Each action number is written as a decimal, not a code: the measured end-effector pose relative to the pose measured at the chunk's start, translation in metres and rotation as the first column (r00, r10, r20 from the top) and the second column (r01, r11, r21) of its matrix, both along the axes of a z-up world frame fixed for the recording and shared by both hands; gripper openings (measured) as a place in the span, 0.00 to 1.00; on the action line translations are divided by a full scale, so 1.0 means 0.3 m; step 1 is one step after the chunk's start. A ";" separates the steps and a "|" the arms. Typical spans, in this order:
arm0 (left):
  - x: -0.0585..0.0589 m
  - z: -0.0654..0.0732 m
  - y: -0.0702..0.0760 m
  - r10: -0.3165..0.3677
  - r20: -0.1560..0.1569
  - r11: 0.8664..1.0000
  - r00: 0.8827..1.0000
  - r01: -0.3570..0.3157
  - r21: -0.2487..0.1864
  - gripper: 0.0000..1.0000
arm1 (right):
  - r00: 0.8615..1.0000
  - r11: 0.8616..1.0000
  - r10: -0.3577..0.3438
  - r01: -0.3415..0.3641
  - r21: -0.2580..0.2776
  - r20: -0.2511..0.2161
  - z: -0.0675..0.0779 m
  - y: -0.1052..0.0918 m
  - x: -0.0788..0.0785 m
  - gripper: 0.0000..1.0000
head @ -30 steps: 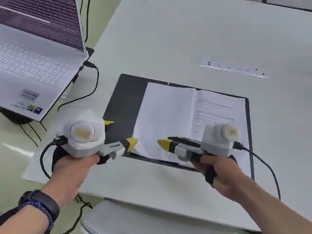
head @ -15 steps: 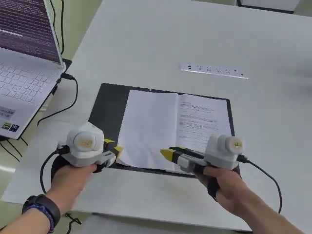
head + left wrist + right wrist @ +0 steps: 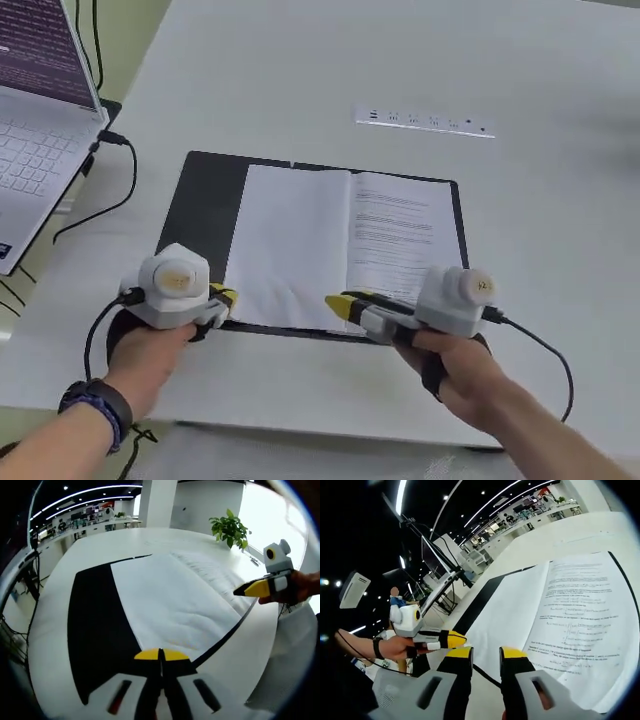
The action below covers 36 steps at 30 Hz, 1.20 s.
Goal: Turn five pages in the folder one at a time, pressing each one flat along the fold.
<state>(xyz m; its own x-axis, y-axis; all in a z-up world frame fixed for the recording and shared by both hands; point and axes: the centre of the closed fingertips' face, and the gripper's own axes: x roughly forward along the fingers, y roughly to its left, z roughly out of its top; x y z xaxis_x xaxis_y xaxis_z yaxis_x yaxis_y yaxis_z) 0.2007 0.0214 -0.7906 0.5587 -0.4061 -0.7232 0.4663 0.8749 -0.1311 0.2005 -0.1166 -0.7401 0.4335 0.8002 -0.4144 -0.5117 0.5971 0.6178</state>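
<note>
Left gripper [image 3: 222, 297] has closed its fingers, which were apart a second ago, at the near left corner of the blank page [image 3: 290, 240].
The folder [image 3: 205, 210] lies open and flat on the white worktop [image 3: 300, 80], with the blank page on the left and the printed page [image 3: 400, 235] on the right. Whether the closed fingers pinch the paper, I cannot tell. The right gripper [image 3: 338, 305] is near the fold at the folder's near edge, its fingers a little apart and holding nothing.
</note>
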 end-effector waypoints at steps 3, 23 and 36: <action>0.018 0.003 -0.007 0.023 0.025 0.999 0.999 -0.022 -0.041 0.00 | 1.000 1.000 -0.005 0.005 0.013 -0.001 0.006 -0.005 0.006 0.16; 0.014 0.017 0.002 0.006 0.025 1.000 1.000 -0.006 -0.014 0.00 | 0.999 1.000 -0.005 0.004 0.011 0.041 0.005 -0.021 0.198 0.04; 0.014 0.024 0.008 0.059 -0.006 0.996 0.998 -0.059 -0.062 0.00 | 0.994 0.993 -0.111 0.110 0.042 0.012 -0.028 -0.043 0.356 0.00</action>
